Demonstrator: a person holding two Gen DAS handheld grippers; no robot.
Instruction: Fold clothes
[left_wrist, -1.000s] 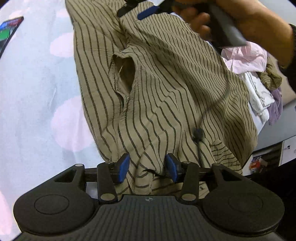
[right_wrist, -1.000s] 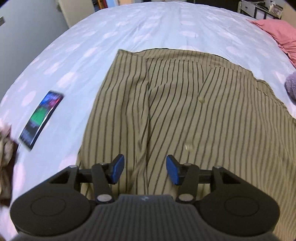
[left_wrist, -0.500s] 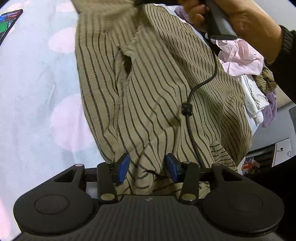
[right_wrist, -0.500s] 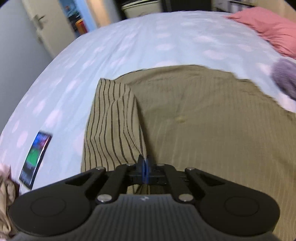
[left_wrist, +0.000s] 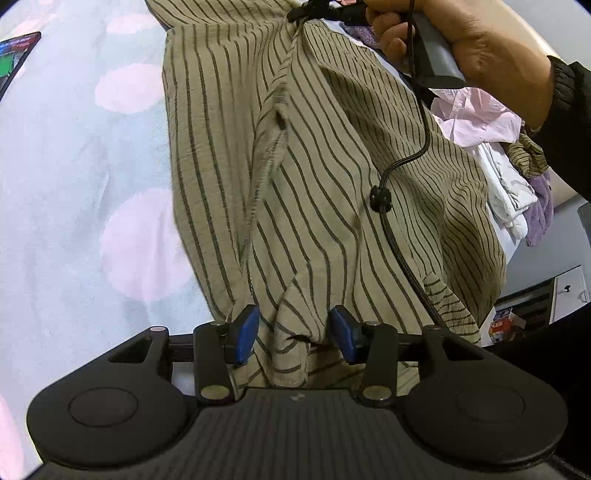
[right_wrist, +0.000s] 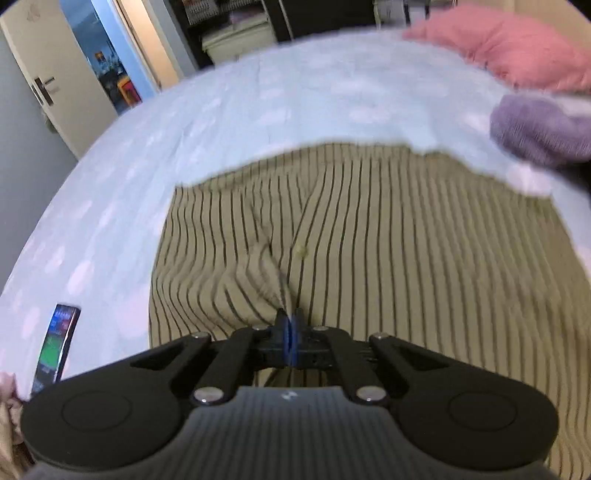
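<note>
A tan shirt with dark stripes (left_wrist: 314, 177) lies on the light blue bed sheet (left_wrist: 74, 184). My left gripper (left_wrist: 293, 330) is open, with a bunched fold of the shirt's near edge lying between its blue pads. My right gripper (right_wrist: 290, 334) is shut on a fold of the same shirt (right_wrist: 369, 229) and lifts it, so the cloth puckers up toward the pads. In the left wrist view the right gripper (left_wrist: 317, 11) shows at the top, held by a hand, pinching the shirt's far end.
A phone (right_wrist: 55, 347) lies on the sheet left of the shirt and shows in the left wrist view (left_wrist: 14, 48). A pile of pink, white and purple clothes (left_wrist: 498, 147) sits to the right. A pink pillow (right_wrist: 509, 48) and a purple garment (right_wrist: 539, 125) lie at the far right.
My right gripper closed on the shirt's fold and has lifted it, pulling the cloth up. My left gripper stayed open over the near edge.
</note>
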